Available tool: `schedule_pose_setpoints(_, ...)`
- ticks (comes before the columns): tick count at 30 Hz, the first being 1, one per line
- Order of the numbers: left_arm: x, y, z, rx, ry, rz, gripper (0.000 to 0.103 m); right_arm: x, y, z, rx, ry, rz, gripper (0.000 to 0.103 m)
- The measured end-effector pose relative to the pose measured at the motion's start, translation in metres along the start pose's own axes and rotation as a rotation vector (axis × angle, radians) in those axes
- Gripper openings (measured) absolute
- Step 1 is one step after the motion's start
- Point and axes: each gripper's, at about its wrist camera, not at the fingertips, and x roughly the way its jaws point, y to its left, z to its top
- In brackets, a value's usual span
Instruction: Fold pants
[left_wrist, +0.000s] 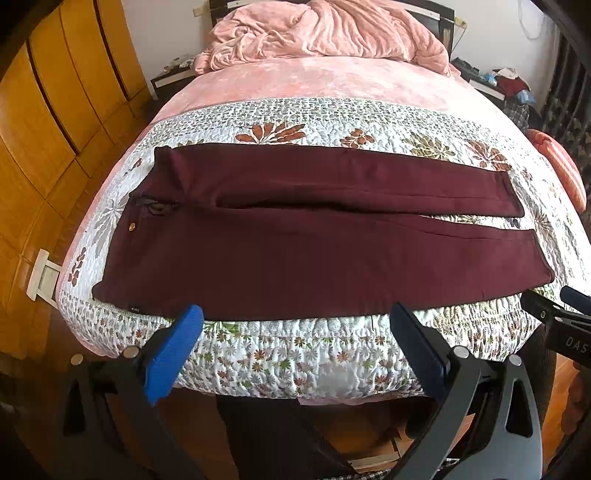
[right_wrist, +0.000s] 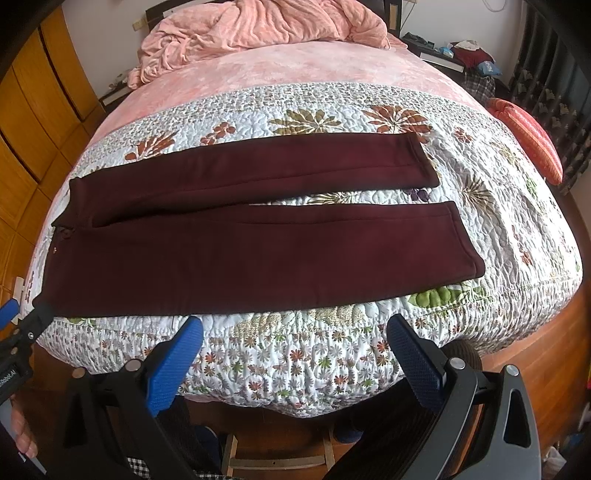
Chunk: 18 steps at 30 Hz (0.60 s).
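Note:
Dark maroon pants (left_wrist: 295, 251) lie flat across the floral quilt, waist at the left, both legs stretched to the right with a narrow gap between the cuffs. The right wrist view shows the same pants (right_wrist: 240, 251). My left gripper (left_wrist: 295, 314) hovers open just off the near edge of the bed, level with the near leg's hem side, holding nothing. My right gripper (right_wrist: 295, 325) is also open and empty, a little short of the near leg. Its tip (left_wrist: 565, 306) shows at the right edge of the left wrist view, and the left gripper's tip (right_wrist: 26, 314) at the left edge of the right wrist view.
The bed carries a floral quilt (left_wrist: 295, 354) over a pink sheet (left_wrist: 332, 77), with a crumpled pink blanket (left_wrist: 325, 29) at the head. A wooden wardrobe (left_wrist: 48, 110) stands left. An orange cushion (right_wrist: 528, 140) and cluttered nightstand (right_wrist: 458, 51) sit right.

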Motion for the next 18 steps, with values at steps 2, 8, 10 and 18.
schedule_pose_setpoints(2, -0.0004, 0.0004, 0.0001, 0.0, 0.0, 0.001, 0.1, 0.0005, -0.0004, 0.001, 0.001, 0.001, 0.002, 0.099)
schedule_pose_setpoints(8, 0.0013, -0.0016, 0.0015, 0.005, 0.002, 0.002, 0.1, 0.0006, -0.0005, 0.0007, 0.002, 0.0, 0.001, 0.099)
schedule_pose_setpoints(10, 0.0007, -0.0004, 0.0017, 0.004, 0.001, 0.0, 0.1, 0.0017, -0.0007, 0.0018, 0.003, 0.001, 0.001, 0.099)
schedule_pose_setpoints(18, 0.002, -0.0025, 0.0026, 0.008, 0.001, 0.001, 0.1, 0.0017, -0.0006, 0.0018, 0.003, 0.002, 0.003, 0.099)
